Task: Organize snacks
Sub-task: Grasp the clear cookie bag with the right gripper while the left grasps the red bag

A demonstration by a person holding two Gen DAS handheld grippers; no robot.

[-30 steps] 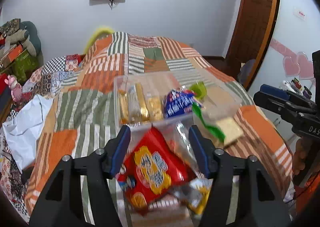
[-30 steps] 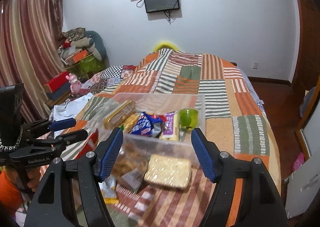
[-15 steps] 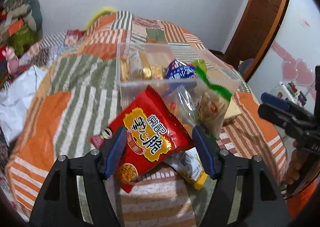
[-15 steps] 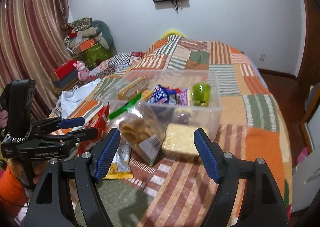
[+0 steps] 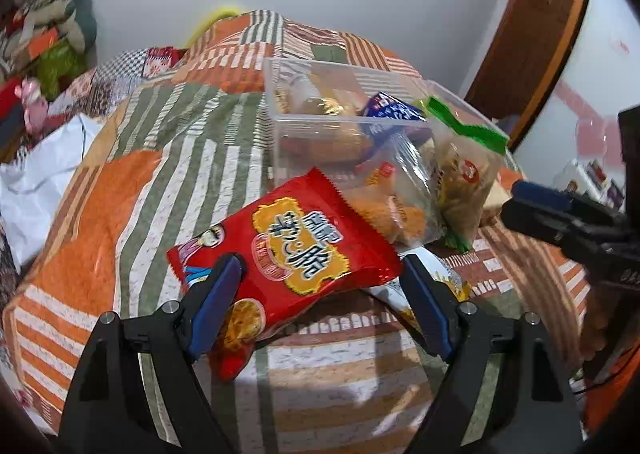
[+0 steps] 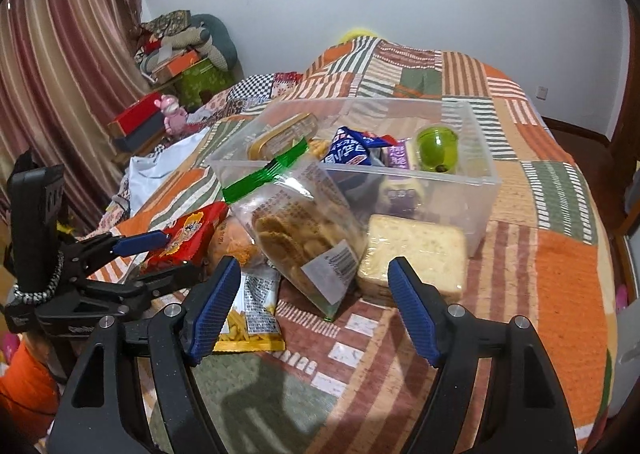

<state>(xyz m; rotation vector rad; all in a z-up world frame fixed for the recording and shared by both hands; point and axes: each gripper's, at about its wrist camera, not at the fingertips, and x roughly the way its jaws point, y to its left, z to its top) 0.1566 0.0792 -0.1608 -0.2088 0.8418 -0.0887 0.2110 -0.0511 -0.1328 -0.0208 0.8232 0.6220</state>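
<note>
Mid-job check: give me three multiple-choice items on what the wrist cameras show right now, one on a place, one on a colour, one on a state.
1. Where is the green round container?
A. Inside the clear plastic bin
B. On the quilt beside the bin
C. Between the right gripper's fingers

2. What colour is the seal strip on the clear bag of biscuits?
A. Red
B. Green
C. Blue

3. How does the left gripper stand to the red snack bag?
A. Shut on it and lifting it
B. Open, one finger on each side of the bag
C. Shut, well off to the side

Answers:
1 A: it sits within the bin's walls, at the right end.
2 B: a green strip runs across the bag's top.
3 B: the jaws have just been opening, and both blue pads stand apart with the bag between them.
</note>
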